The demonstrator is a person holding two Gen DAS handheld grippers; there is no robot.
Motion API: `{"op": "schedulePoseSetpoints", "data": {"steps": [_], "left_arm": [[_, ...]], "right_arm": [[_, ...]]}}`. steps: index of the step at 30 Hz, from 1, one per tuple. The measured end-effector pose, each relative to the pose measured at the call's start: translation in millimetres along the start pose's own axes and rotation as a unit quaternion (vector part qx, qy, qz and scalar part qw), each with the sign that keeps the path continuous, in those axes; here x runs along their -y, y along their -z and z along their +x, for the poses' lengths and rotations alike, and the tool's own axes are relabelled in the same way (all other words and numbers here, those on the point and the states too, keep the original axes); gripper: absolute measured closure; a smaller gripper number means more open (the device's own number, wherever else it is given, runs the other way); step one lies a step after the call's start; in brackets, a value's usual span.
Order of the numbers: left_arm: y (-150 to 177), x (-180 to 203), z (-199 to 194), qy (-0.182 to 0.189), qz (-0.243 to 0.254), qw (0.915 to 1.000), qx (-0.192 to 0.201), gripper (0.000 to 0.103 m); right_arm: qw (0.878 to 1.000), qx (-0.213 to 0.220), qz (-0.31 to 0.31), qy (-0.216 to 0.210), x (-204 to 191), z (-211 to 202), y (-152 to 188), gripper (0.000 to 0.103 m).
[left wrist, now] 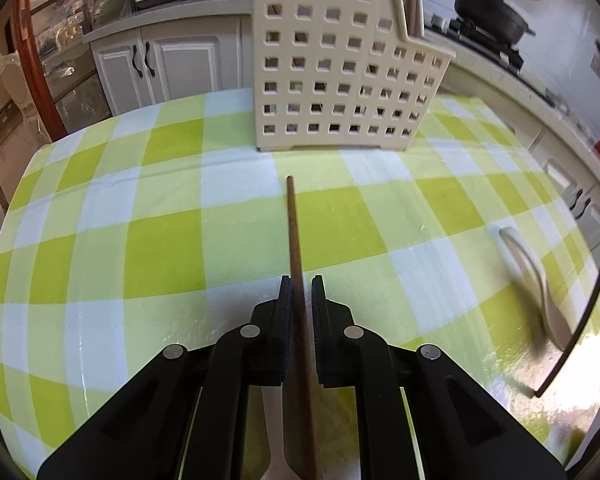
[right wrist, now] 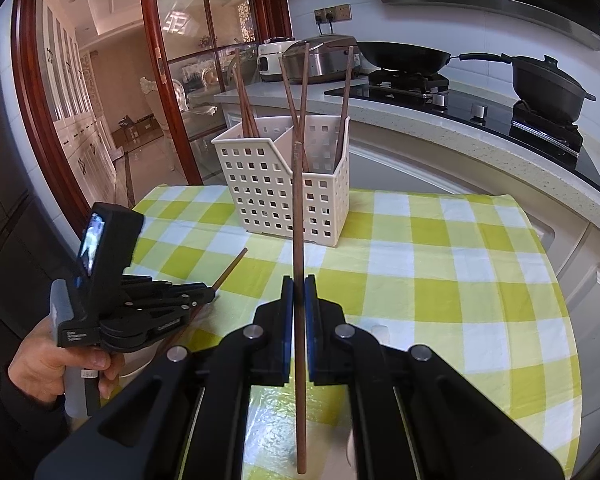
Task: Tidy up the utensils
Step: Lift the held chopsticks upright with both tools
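The left gripper (left wrist: 301, 280) held a brown chopstick (left wrist: 296, 264) between its fingers, the jaws narrowed until the left pad met the stick, with a thin gap showing on the right side. The stick ran forward over the checked tablecloth (left wrist: 160, 248), its tip stopping short of the cream utensil caddy (left wrist: 332, 72), with bare cloth between them. A pale utensil handle (left wrist: 274, 440) lay under the gripper at the near edge of the table.

The right gripper (right wrist: 299, 280) was clamped tight on a second chopstick (right wrist: 298, 220), which stood nearly upright in that view, its upper end crossing in front of the caddy (right wrist: 284, 192). The caddy stood near the far edge of the table, close to the kitchen counter (right wrist: 420, 120). Its back compartments held several chopsticks (right wrist: 300, 92) leaning at different angles above the rim.

Right of the caddy, the cloth (right wrist: 440, 264) lay open out to the right edge and the far right corner. In the left view a blurred white spoon (left wrist: 536, 280) lay toward the right edge. The left gripper (right wrist: 216, 289) hovered over the left side of the table, its stick pointing toward the caddy.
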State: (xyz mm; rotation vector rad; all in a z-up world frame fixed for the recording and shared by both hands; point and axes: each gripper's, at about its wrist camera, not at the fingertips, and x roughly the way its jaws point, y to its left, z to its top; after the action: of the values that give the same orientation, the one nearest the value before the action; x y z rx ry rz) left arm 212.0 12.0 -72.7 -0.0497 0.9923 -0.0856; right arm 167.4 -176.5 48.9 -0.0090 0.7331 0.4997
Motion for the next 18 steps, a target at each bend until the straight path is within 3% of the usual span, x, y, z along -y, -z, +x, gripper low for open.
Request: {"op": "schedulePoseSetpoints", "data": {"steps": [6, 8, 13, 18], "left_arm": [[-3, 6, 3, -0.022, 0.015, 0.9996, -0.005, 0.097], [-3, 5, 1, -0.013, 0.009, 0.9999, -0.005, 0.098], [2, 0, -30, 0.025, -0.015, 0.9991, 0.031, 0.098], [1, -2, -76, 0.037, -0.029, 0.9955, 0.082, 0.098]], "right_arm": [[1.000, -0.001, 0.001, 0.002, 0, 1, 0, 0.097], [1.000, -0.001, 0.002, 0.001, -1, 1, 1, 0.097], [1.000, 0.000, 0.002, -0.002, -4, 0, 1, 0.097], [1.000, 0.004, 0.001, -0.001, -5, -4, 0, 0.097]]}}
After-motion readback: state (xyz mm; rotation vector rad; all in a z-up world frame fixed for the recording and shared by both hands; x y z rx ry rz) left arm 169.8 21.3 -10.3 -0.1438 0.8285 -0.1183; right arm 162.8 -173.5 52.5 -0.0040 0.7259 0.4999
